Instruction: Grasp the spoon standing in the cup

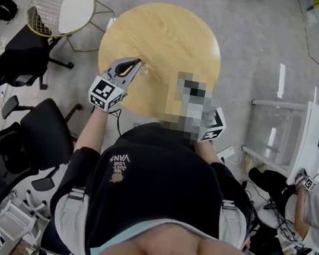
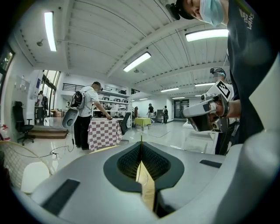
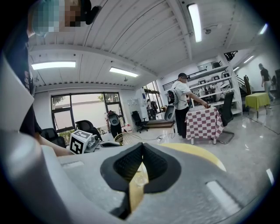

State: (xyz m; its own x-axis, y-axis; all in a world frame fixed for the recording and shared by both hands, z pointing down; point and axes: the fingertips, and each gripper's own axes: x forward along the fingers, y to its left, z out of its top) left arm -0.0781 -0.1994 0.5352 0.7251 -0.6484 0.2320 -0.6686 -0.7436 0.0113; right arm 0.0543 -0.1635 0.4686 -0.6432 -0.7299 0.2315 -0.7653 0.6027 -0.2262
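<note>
Table [image 1: 180,37]: round, pale wood. Served as stand for the cup.

Left gripper [image 1: 135,63]: held over the table's left part with tips pointed at the cup just beside them, probably as a ready support. Carried with jaws pressed together and nothing pinched.

Right gripper [image 3: 142,148]: held at the table's near rim, largely masked in the head view. Likewise closed tip to tip and empty. Levelled at the cup, seemingly lined up for the reach, though would have needed parting first.

Cup [image 3: 140,178]: clear glass, faint, upright on the wood ahead of both grippers. Appeared gripped by neither.

Spoon: expected inside the cup. Too faint to be made out in any view.
</note>
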